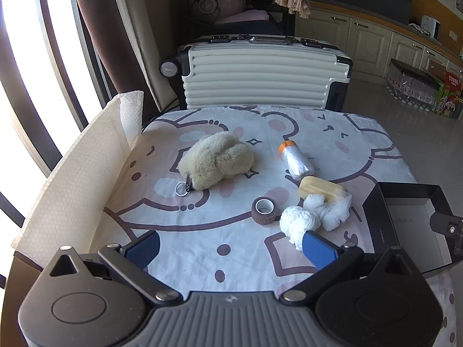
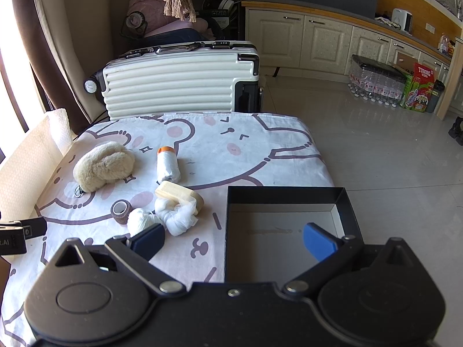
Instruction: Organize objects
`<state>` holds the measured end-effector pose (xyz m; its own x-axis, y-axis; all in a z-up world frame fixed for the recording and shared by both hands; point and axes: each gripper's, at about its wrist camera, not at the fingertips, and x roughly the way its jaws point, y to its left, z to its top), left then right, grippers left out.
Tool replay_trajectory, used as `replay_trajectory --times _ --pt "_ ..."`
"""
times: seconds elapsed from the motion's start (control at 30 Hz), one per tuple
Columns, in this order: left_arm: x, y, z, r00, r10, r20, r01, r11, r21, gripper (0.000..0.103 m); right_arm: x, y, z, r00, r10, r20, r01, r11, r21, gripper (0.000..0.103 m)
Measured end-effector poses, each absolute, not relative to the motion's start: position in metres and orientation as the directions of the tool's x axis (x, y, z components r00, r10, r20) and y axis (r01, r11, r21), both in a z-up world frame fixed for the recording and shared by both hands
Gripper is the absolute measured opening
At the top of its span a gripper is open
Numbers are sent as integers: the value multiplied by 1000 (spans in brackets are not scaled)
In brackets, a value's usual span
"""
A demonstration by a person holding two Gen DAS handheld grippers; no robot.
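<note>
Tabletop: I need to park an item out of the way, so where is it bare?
Free: the far cloth behind the orange-capped plastic roll, and inside the black box. Crowded: the cluster around the brown tape roll.

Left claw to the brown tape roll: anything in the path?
Nothing visible. The left claw is open above bare sheet, and the brown tape roll stands just ahead between its fingers' line. The white yarn ball sits beside the roll on the right, close to touching it, near the right finger.
</note>
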<state>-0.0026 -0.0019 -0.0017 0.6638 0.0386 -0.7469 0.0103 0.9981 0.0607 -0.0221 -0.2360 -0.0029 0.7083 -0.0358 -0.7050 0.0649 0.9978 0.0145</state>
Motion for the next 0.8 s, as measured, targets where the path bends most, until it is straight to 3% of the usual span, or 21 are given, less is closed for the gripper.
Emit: replay_trajectory --times 0.8 --pt "-6 -1 -6 658 38 -752 10 998 60 103 -22 -236 -4 707 -38 -706 67 998 12 103"
